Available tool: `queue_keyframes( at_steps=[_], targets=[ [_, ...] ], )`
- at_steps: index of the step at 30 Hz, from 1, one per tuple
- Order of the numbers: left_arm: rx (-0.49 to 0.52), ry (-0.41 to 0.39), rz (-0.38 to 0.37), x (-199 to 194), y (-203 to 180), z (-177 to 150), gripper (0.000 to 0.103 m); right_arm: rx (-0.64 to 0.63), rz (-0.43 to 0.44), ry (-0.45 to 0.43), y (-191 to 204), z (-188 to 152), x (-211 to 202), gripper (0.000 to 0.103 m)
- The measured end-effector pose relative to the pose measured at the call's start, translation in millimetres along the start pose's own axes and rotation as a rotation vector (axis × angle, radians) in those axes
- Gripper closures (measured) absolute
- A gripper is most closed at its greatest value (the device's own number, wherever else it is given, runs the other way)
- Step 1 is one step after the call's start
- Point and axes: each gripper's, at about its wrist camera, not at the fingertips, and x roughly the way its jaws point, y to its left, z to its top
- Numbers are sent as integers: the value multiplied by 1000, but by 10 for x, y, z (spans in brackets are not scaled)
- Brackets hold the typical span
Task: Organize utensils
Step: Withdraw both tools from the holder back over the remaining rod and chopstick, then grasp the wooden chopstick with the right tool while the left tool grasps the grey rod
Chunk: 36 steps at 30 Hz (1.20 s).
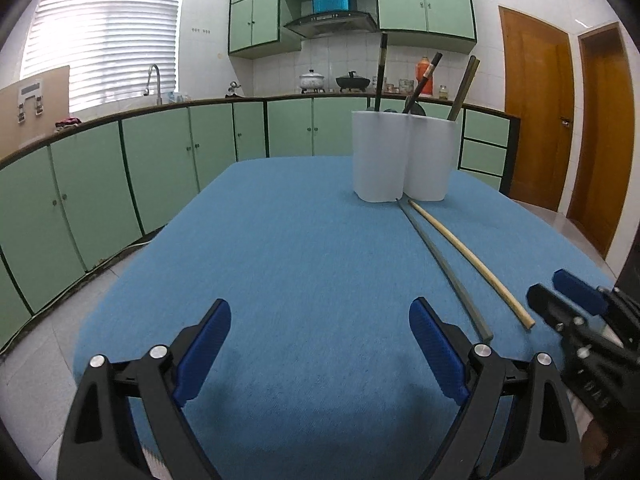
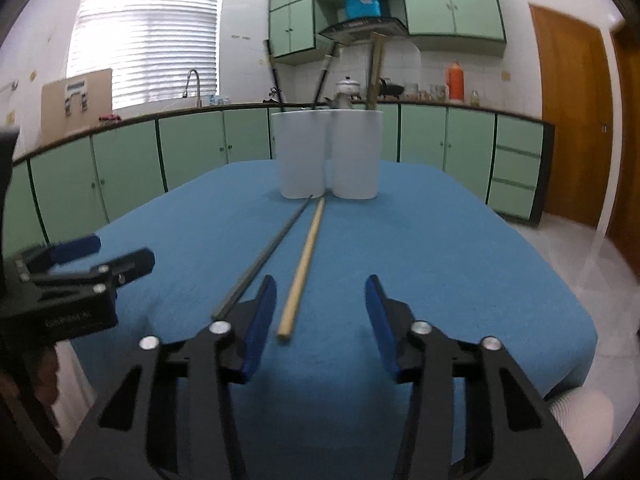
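Note:
A white two-lobed utensil holder (image 1: pixel 404 156) stands on the blue table (image 1: pixel 288 248), with several chopsticks (image 1: pixel 464 88) sticking out of it. It also shows in the right wrist view (image 2: pixel 328 154). Two loose chopsticks lie on the cloth in front of it: a dark grey one (image 1: pixel 444 268) (image 2: pixel 264 256) and a light wooden one (image 1: pixel 472 262) (image 2: pixel 304 264). My left gripper (image 1: pixel 320 320) is open and empty, left of both sticks. My right gripper (image 2: pixel 320 296) is open, low over the table, with the wooden stick's near end between its fingers. It also shows in the left wrist view (image 1: pixel 560 292).
The table's edges drop off on the left (image 1: pixel 92 320) and right (image 2: pixel 576 304). Green kitchen cabinets (image 1: pixel 160 160) run along the far walls. Wooden doors (image 1: pixel 536 112) are at the right. The left gripper shows at the left edge of the right wrist view (image 2: pixel 96 254).

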Motion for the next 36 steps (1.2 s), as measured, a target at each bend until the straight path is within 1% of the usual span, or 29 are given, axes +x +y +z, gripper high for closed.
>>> queue_keyframes(
  at_steps=[1, 3, 6, 13, 17, 24, 27, 30, 35, 36],
  targets=[
    [-1, -3, 2, -18, 8, -15, 14, -4, 0, 0, 26, -22, 9, 69],
    [-6, -4, 3, -46, 33, -41, 14, -7, -7, 2, 81, -76, 38, 78],
    [-10, -6, 4, -86, 57, -66, 14, -7, -24, -1, 129, -137, 63, 85],
    [-16, -12, -5, -109, 68, -80, 14, 6, -75, -46, 195, -229, 81, 87],
    [-19, -11, -15, -109, 40, -89, 14, -7, -104, -77, 237, -279, 82, 90],
    [-14, -17, -24, -150, -7, -100, 14, 4, -109, -95, 232, -328, 58, 97],
    [-14, -19, -27, -170, -26, -109, 14, 13, -104, -99, 200, -336, 38, 97],
    [-11, -24, -40, -189, -95, -103, 14, 22, -120, -103, 168, -344, 1, 97],
    [15, -36, -78, -197, -318, -88, 15, 90, -162, -105, -65, -357, -108, 97],
    [21, -35, -85, -183, -366, -88, 16, 105, -170, -108, -124, -354, -143, 97]
  ],
)
